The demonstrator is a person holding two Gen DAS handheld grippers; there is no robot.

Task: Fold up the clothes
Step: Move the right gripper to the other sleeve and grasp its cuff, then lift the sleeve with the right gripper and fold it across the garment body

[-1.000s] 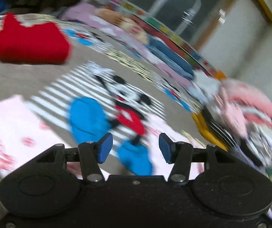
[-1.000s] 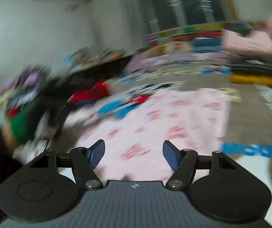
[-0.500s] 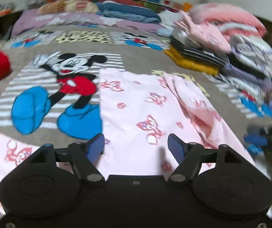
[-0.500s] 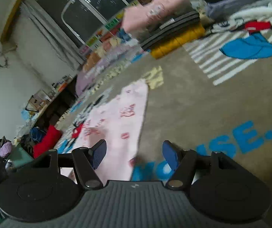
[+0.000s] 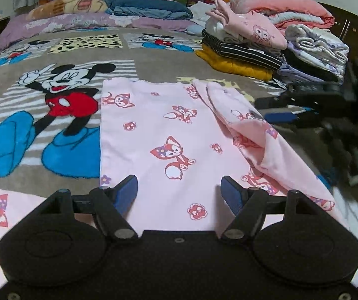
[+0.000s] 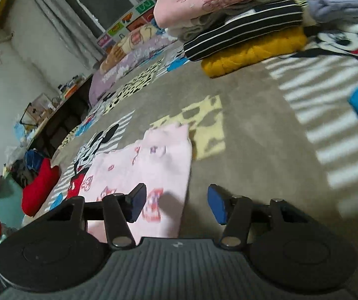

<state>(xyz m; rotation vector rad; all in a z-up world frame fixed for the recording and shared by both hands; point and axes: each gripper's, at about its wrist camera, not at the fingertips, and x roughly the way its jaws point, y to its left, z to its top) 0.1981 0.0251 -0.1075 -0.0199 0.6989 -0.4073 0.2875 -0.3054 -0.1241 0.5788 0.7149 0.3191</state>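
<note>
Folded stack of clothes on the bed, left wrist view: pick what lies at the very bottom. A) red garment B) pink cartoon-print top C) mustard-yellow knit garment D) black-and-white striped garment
C: the mustard-yellow knit garment lies on the blanket, with the black-and-white striped garment directly on top.

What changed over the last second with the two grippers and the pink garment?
Both grippers swung round to the pink fox-print garment. The left gripper opened wider and now sits over its near panel, nothing between the fingers. The right gripper came to the garment's right edge and has just been closing, the edge between its fingers, not yet pinched. Nothing was taken or let go. The folded stack and red garment stayed put.
</note>
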